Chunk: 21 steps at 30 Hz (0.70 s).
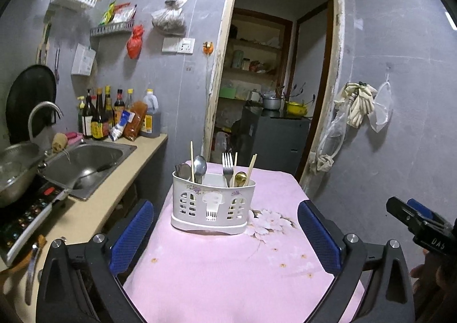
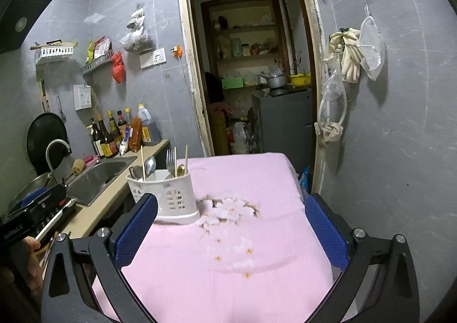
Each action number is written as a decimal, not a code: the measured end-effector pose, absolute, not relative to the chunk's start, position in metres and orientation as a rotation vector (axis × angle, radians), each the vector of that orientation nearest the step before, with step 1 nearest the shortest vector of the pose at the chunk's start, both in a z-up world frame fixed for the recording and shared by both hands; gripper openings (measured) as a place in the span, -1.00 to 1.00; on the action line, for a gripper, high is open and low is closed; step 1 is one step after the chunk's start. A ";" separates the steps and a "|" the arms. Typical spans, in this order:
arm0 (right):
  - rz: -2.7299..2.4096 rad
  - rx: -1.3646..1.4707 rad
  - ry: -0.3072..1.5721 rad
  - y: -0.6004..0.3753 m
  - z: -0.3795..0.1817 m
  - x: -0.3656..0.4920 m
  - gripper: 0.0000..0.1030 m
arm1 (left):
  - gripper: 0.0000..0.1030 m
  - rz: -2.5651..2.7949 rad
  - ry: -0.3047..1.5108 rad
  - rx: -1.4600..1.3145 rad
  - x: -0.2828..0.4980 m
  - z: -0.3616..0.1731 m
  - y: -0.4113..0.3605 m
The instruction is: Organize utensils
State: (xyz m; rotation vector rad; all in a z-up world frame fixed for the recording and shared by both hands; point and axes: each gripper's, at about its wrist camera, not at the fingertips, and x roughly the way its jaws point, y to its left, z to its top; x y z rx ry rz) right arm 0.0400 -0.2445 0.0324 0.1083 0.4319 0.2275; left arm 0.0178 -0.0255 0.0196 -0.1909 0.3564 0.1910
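A white caddy (image 1: 212, 203) stands upright on the counter (image 1: 228, 266), which is covered with a pink flowered cloth, near its far end and towards the left edge. In its left compartment stand a silver spoon (image 1: 199, 165), a chopstick (image 1: 192, 160) and some darker metal pieces. In its right compartment stand a fork (image 1: 227, 165), a gold spoon (image 1: 240, 179) and two more chopsticks; the middle compartment holds nothing that shows.

The left gripper (image 1: 225, 240) hangs over the near part of the counter with its jaws wide apart and nothing between them, the caddy well beyond its blue pads. The right gripper (image 2: 231, 237) is beside it, jaws likewise wide apart and holding nothing. A steel sink (image 1: 85, 163) lies to the left of the counter.
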 end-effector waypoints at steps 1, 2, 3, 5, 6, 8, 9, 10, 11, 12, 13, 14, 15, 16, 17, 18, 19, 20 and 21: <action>0.227 0.109 0.435 -0.246 0.032 0.037 0.97 | 0.98 0.193 0.362 -0.187 0.014 0.020 -0.028; 0.225 0.106 0.435 -0.247 0.033 0.031 0.97 | 0.98 0.189 0.367 -0.190 0.009 0.021 -0.030; 0.226 0.101 0.435 -0.249 0.033 0.026 0.97 | 0.98 0.186 0.365 -0.195 0.004 0.021 -0.032; 0.229 0.094 0.439 -0.251 0.033 0.017 0.97 | 0.98 0.186 0.366 -0.202 -0.007 0.021 -0.037; 0.230 0.095 0.439 -0.253 0.033 0.014 0.97 | 0.98 0.185 0.370 -0.202 -0.010 0.020 -0.038; 0.231 0.094 0.439 -0.255 0.034 0.009 0.97 | 0.98 0.182 0.379 -0.198 -0.014 0.019 -0.042; 0.233 0.094 0.439 -0.255 0.034 0.006 0.97 | 0.98 0.181 0.382 -0.195 -0.015 0.019 -0.044; 0.235 0.096 0.438 -0.256 0.034 0.004 0.97 | 0.98 0.181 0.384 -0.192 -0.016 0.019 -0.045; 0.236 0.097 0.436 -0.257 0.035 0.002 0.97 | 0.98 0.181 0.384 -0.191 -0.018 0.019 -0.046; 0.237 0.097 0.435 -0.257 0.036 0.000 0.97 | 0.98 0.182 0.381 -0.188 -0.020 0.020 -0.046; 0.239 0.096 0.434 -0.257 0.036 0.001 0.97 | 0.98 0.184 0.377 -0.187 -0.021 0.021 -0.047; 0.242 0.096 0.432 -0.257 0.037 -0.001 0.97 | 0.98 0.186 0.373 -0.186 -0.023 0.021 -0.047; 0.244 0.095 0.431 -0.258 0.037 -0.002 0.97 | 0.98 0.187 0.372 -0.186 -0.024 0.022 -0.048; 0.246 0.094 0.431 -0.258 0.038 -0.002 0.97 | 0.98 0.188 0.371 -0.185 -0.025 0.023 -0.048; 0.246 0.095 0.430 -0.259 0.038 -0.003 0.97 | 0.98 0.189 0.371 -0.184 -0.025 0.023 -0.049; 0.245 0.096 0.430 -0.259 0.038 -0.003 0.97 | 0.98 0.190 0.371 -0.184 -0.026 0.023 -0.049; 0.243 0.096 0.430 -0.258 0.038 -0.003 0.97 | 0.98 0.189 0.371 -0.185 -0.026 0.022 -0.049; 0.242 0.097 0.430 -0.259 0.038 -0.003 0.97 | 0.98 0.190 0.371 -0.184 -0.026 0.023 -0.050; 0.241 0.098 0.429 -0.259 0.038 -0.004 0.97 | 0.98 0.190 0.371 -0.184 -0.027 0.023 -0.050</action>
